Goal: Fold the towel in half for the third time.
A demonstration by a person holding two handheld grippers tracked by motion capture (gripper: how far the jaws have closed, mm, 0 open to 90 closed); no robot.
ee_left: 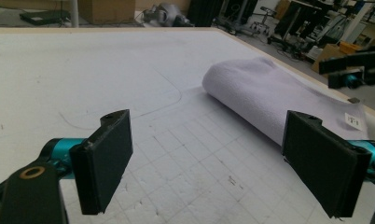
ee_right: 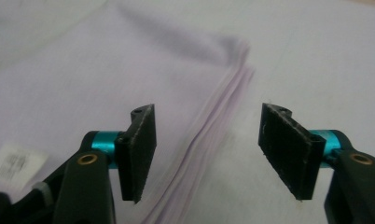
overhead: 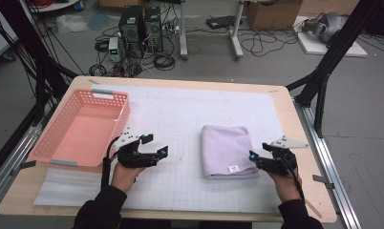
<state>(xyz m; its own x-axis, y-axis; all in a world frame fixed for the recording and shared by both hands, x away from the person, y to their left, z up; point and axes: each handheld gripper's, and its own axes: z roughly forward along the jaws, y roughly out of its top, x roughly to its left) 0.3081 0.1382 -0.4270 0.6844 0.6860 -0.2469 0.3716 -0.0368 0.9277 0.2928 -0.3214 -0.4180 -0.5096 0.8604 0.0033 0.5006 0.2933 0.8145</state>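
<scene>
A folded lilac towel lies on the white gridded mat, right of centre, its small white label at the near edge. My right gripper sits at the towel's near right corner. In the right gripper view it is open, the towel's layered edge runs under the gap, and the pads touch nothing. My left gripper rests on the mat left of the towel. It stands open and empty, pointing toward the towel, with the right gripper beyond.
A pink plastic basket sits on the table's left side, just beyond and left of my left hand. The wooden table edge runs close behind my right gripper. Computers, cables and black frame legs stand on the floor past the table.
</scene>
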